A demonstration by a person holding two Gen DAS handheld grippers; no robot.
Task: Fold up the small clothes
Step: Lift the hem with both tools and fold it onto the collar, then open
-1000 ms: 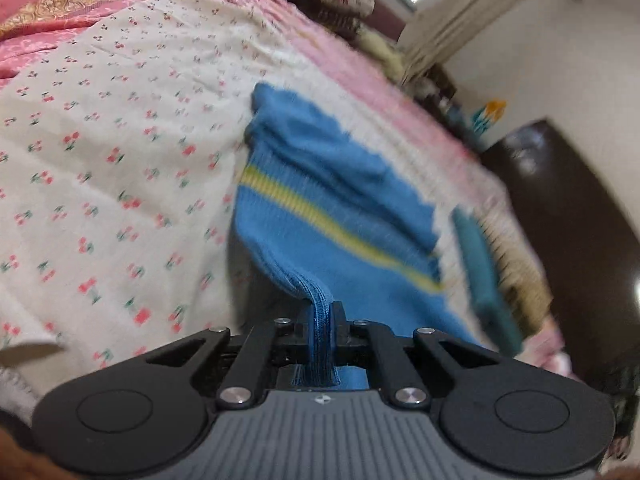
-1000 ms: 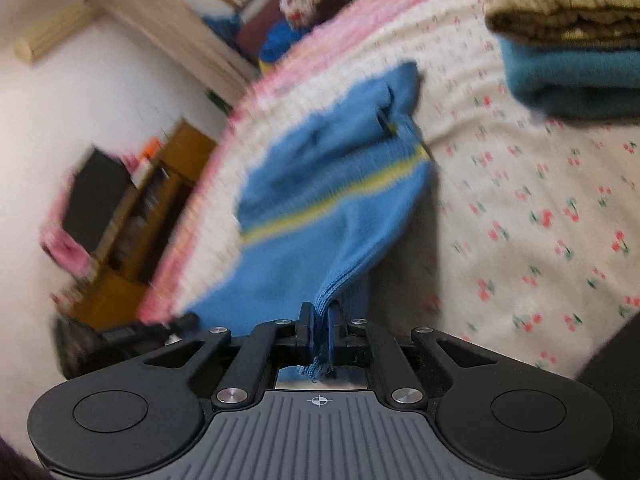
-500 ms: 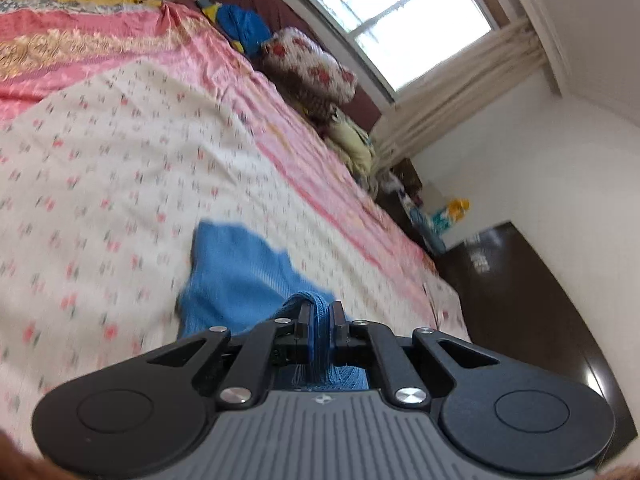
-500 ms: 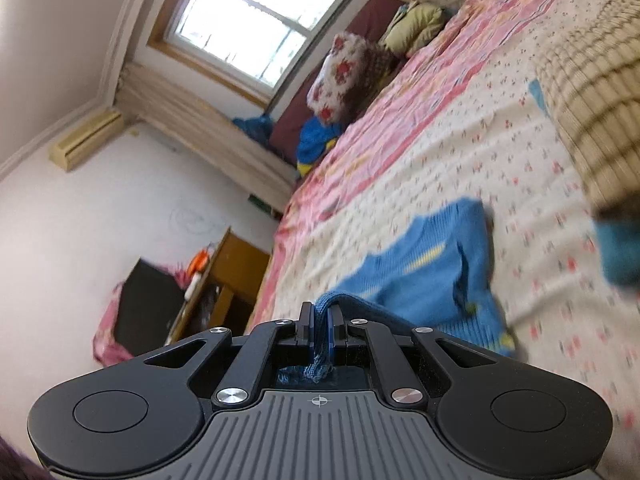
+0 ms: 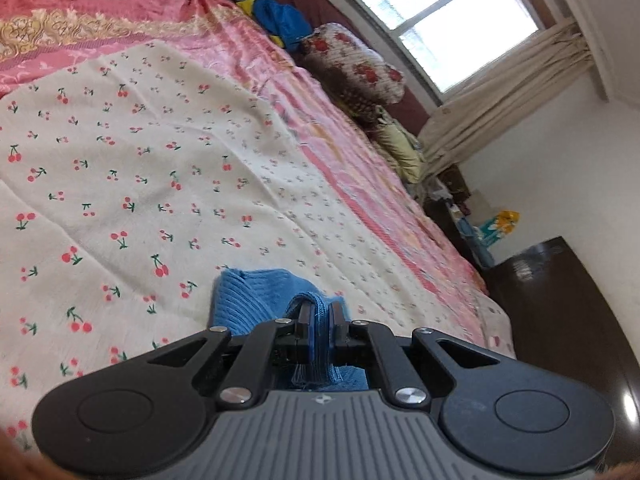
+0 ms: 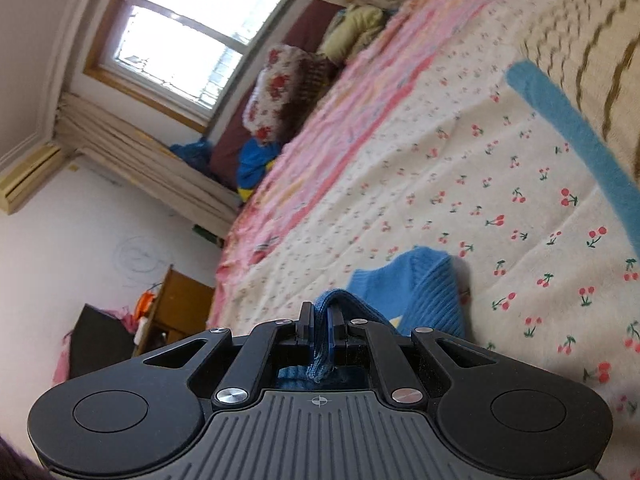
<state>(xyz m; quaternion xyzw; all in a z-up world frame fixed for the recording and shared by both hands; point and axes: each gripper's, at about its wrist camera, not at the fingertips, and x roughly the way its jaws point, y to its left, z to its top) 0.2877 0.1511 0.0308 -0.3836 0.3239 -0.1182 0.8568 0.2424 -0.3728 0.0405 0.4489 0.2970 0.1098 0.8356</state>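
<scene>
A small blue knit sweater lies on the cherry-print cloth of a bed. Only its near edge shows past each gripper. My left gripper is shut on a bunched fold of the blue knit, which sticks out behind the jaws. In the right wrist view the same sweater shows a ribbed edge and a bit of yellow stripe. My right gripper is shut on another fold of it. The rest of the sweater is hidden under both grippers.
A folded teal garment and a tan striped knit lie at the right on the bed. Pillows and loose clothes sit by the window. A dark cabinet stands past the bed's right side; a wooden shelf stands left.
Both grippers have swept across the bed with the sweater in their jaws. The sweater hung spread out with its yellow stripe in full view; now it lies mostly hidden below the grippers.
</scene>
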